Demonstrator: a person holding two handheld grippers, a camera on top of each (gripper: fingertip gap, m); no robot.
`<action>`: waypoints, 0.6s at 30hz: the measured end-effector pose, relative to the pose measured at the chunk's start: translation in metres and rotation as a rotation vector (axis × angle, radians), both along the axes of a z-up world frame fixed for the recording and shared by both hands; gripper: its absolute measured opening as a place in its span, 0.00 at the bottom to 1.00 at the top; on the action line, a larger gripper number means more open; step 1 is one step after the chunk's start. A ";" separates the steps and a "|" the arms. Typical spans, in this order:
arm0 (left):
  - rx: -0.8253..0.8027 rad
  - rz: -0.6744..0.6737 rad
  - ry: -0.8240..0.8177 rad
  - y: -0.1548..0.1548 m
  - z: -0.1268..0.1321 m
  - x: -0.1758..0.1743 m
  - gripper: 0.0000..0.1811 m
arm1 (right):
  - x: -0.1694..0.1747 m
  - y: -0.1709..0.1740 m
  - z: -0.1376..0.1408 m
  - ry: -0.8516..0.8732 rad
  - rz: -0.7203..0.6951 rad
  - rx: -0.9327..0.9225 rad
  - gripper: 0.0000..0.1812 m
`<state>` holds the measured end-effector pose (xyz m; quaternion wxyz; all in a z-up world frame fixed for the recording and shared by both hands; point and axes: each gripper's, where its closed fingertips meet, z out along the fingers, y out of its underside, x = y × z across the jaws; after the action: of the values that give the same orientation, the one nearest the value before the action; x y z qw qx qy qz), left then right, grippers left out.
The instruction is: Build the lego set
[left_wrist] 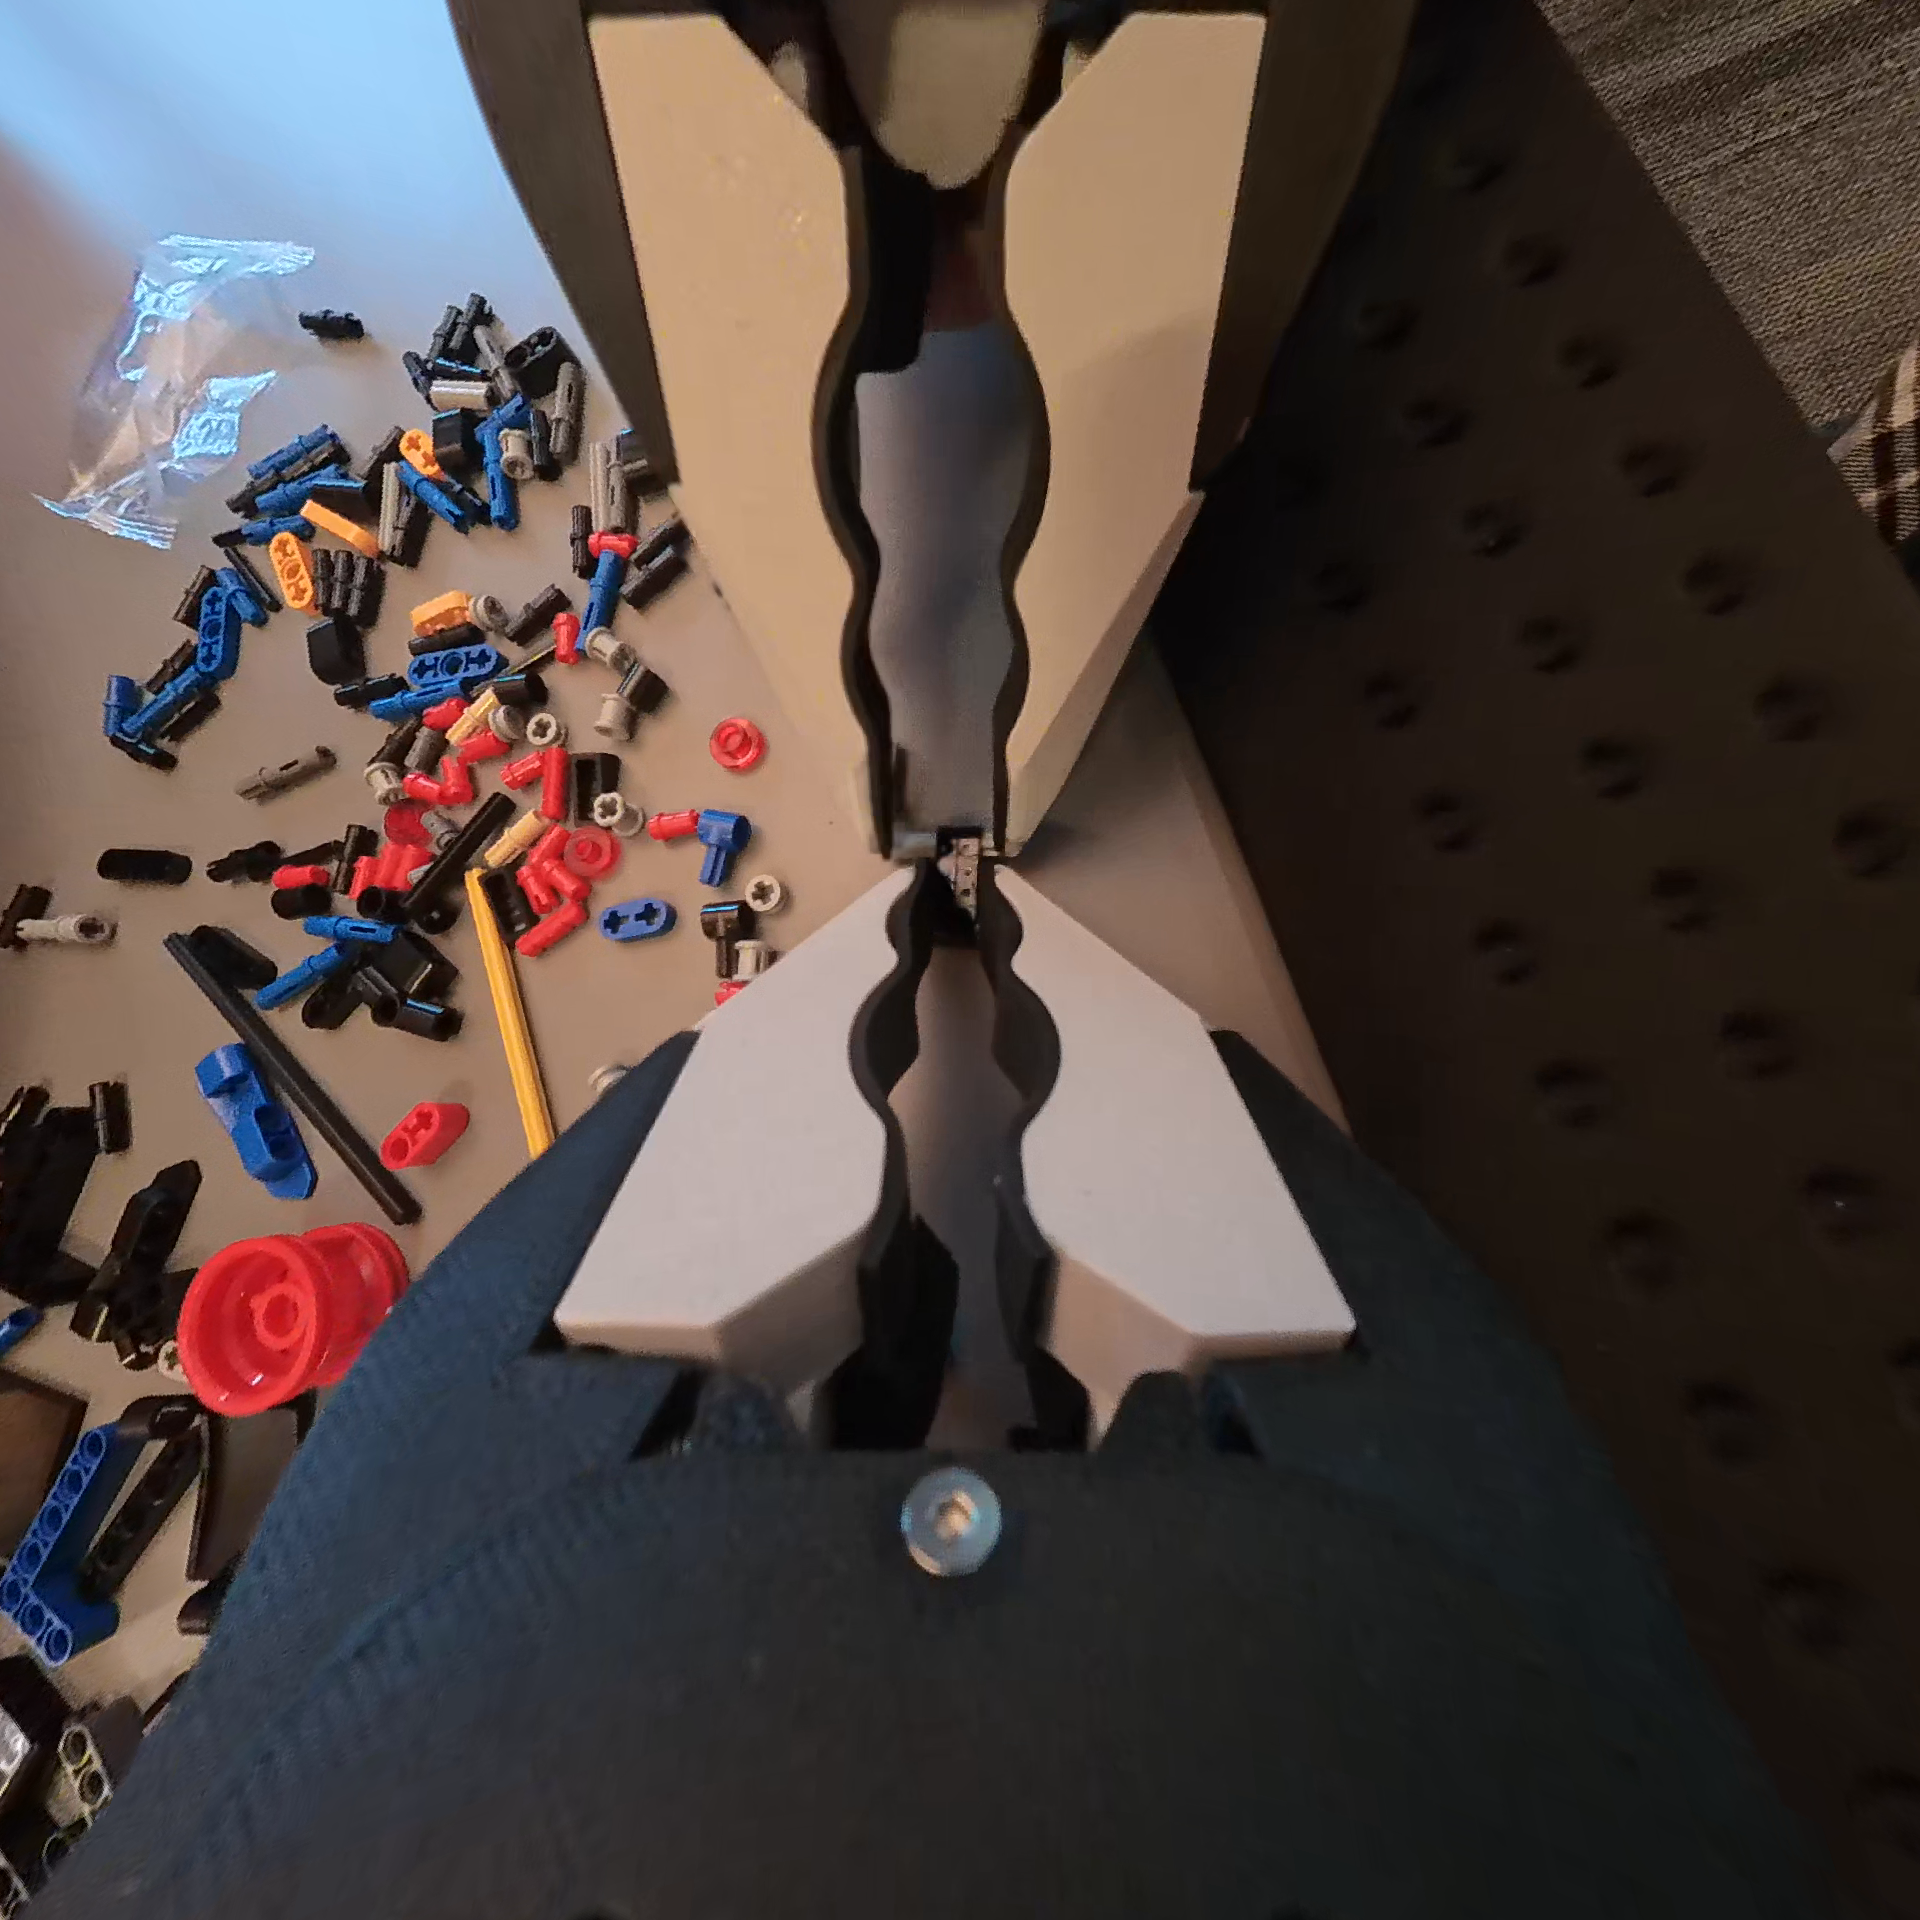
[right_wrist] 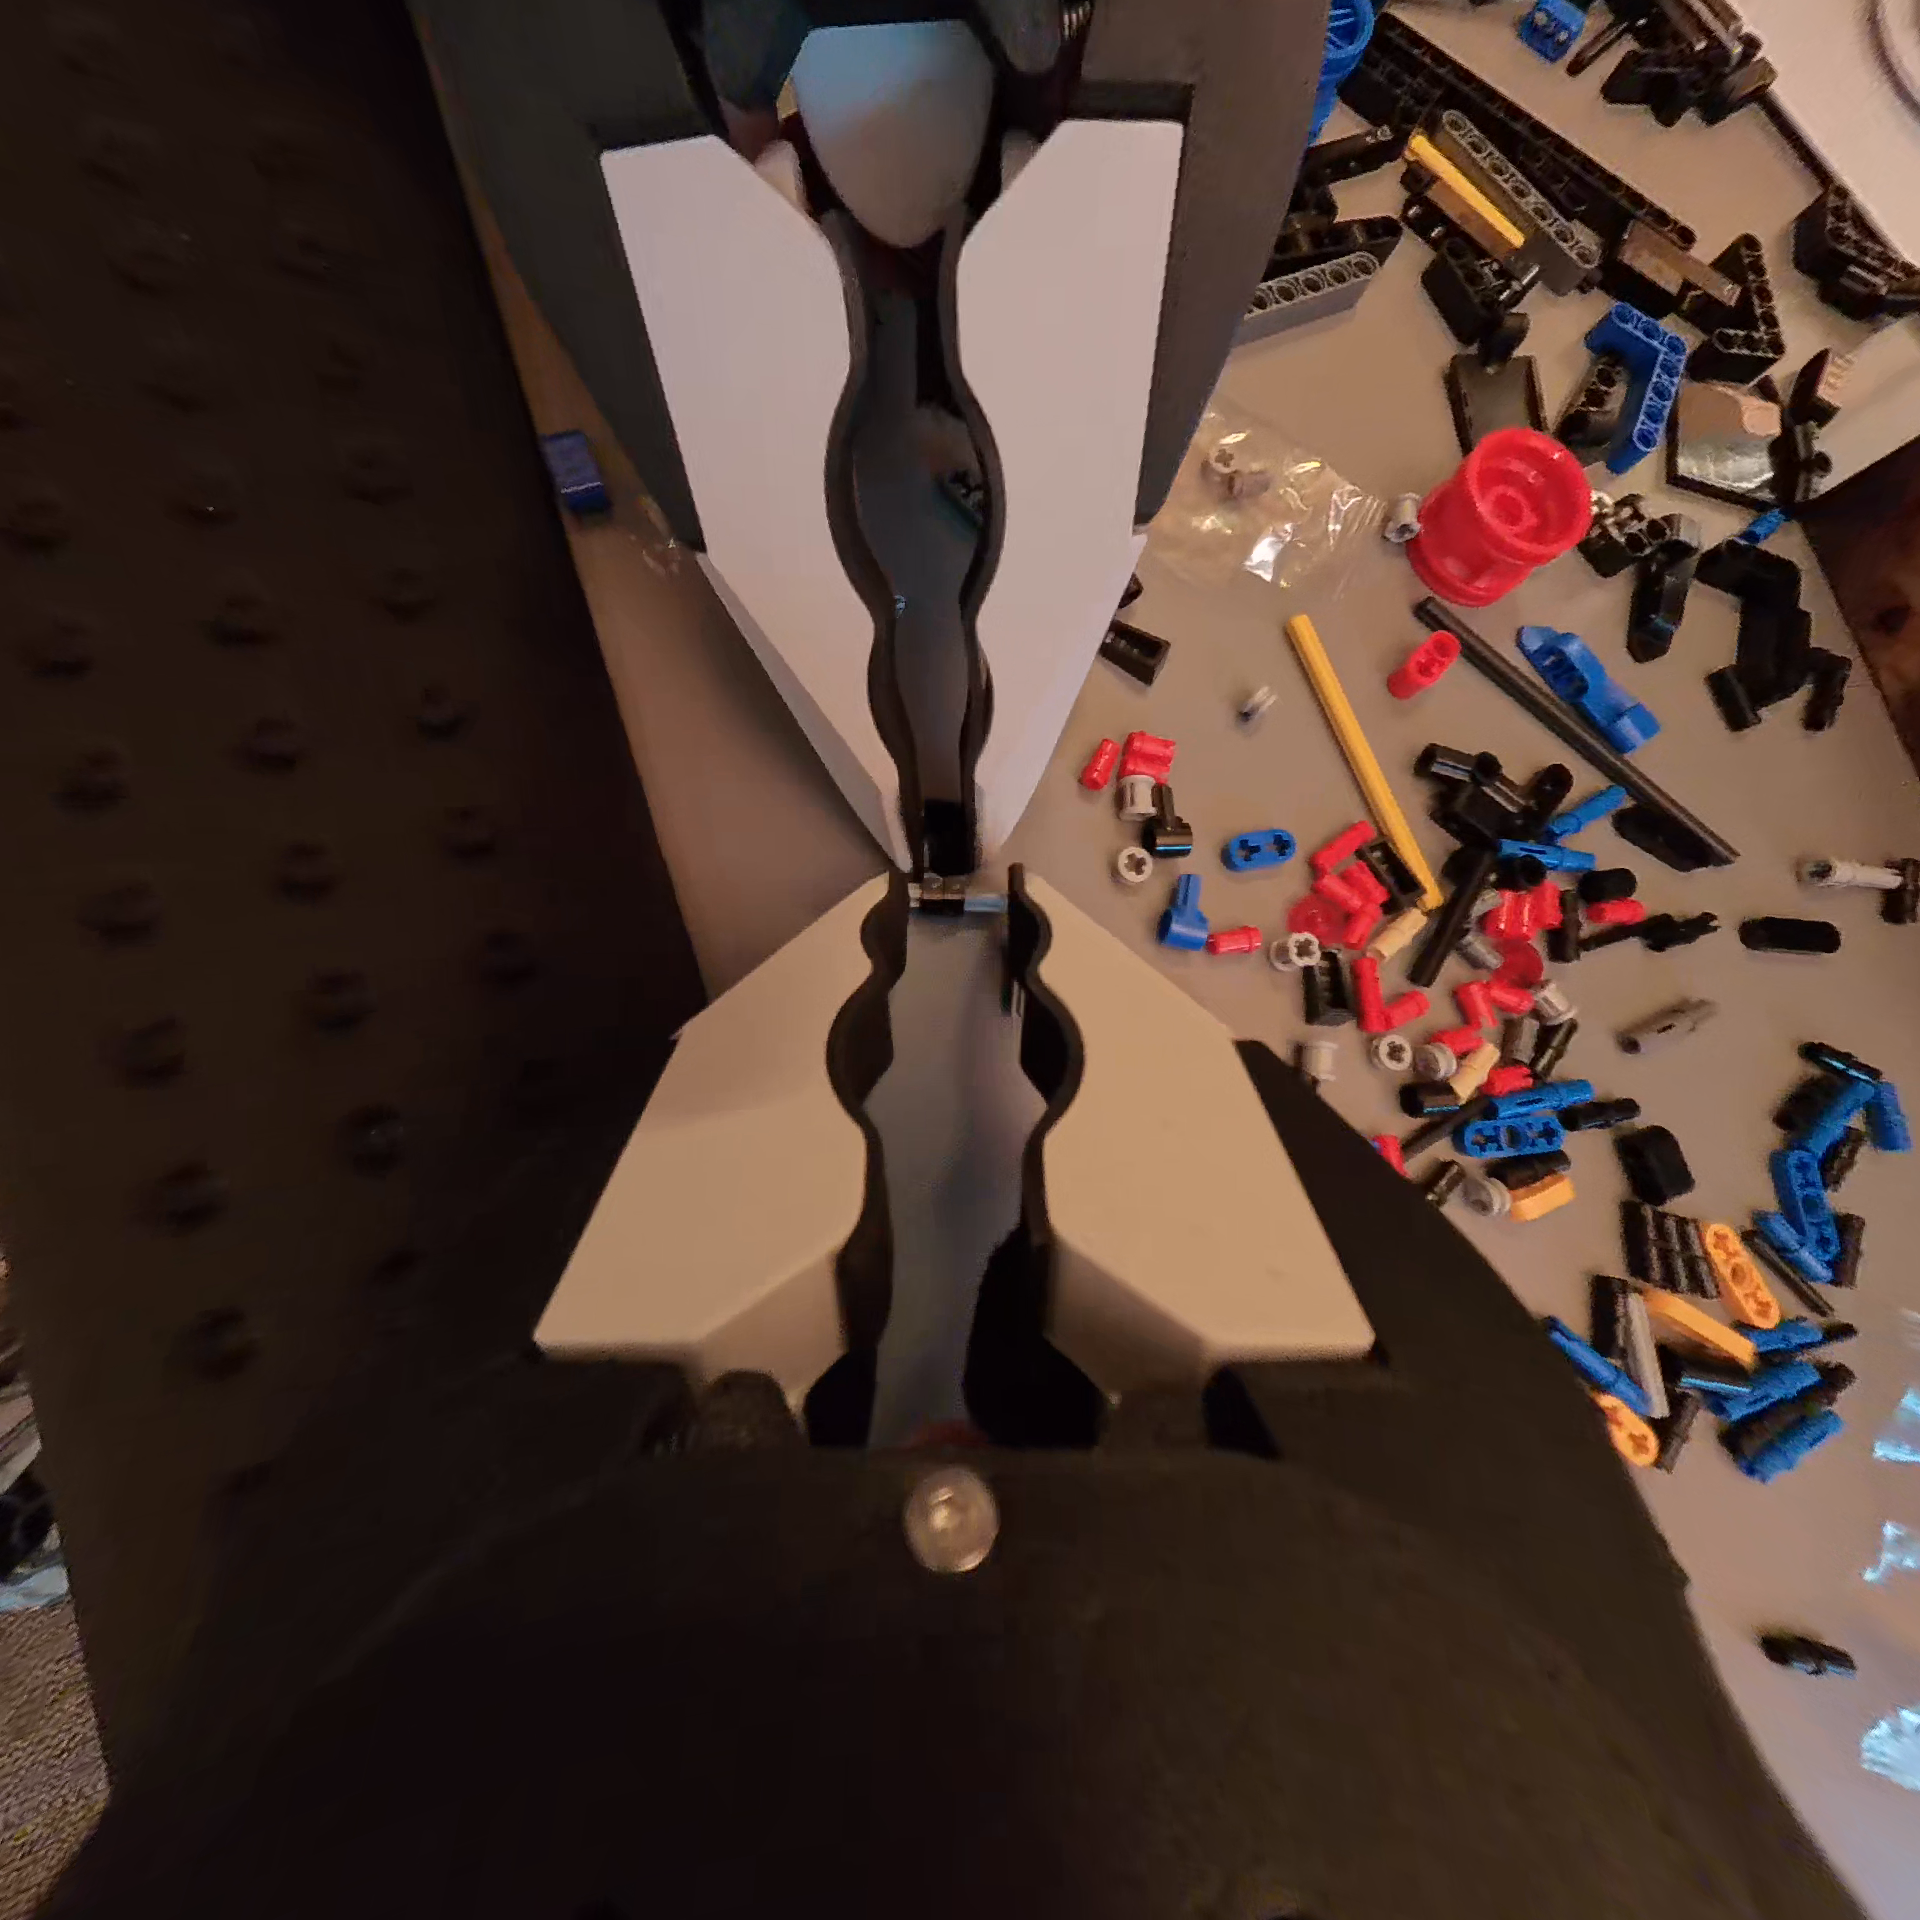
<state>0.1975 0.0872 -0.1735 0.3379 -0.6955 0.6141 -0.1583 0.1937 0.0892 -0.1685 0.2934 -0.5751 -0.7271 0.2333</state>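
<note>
My left gripper (left_wrist: 951,899) is clenched on a small black connector (left_wrist: 958,883), tip to tip with my right gripper (right_wrist: 956,902), which pinches a small grey pin (right_wrist: 951,896) against that connector. Beside this meeting point lies the scattered pile of loose lego pieces (left_wrist: 436,748), with the red wheel hub (left_wrist: 286,1314) at its near edge.

The grey desk (left_wrist: 62,997) carries a loose scatter of small Lego pieces (left_wrist: 436,727) in red, blue, black, grey and orange. Among them lie a red wheel hub (left_wrist: 286,1320), a yellow axle (left_wrist: 509,1013), a long black axle (left_wrist: 291,1081) and a crumpled clear plastic bag (left_wrist: 182,384).
</note>
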 end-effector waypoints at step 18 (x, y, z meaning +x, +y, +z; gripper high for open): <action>-0.049 0.009 -0.039 0.004 -0.001 -0.002 0.04 | -0.004 0.004 -0.001 0.072 0.050 0.038 0.04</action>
<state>0.1951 0.0916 -0.1742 0.3333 -0.7030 0.6002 -0.1855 0.1894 0.0937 -0.1700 0.3243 -0.5422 -0.7347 0.2471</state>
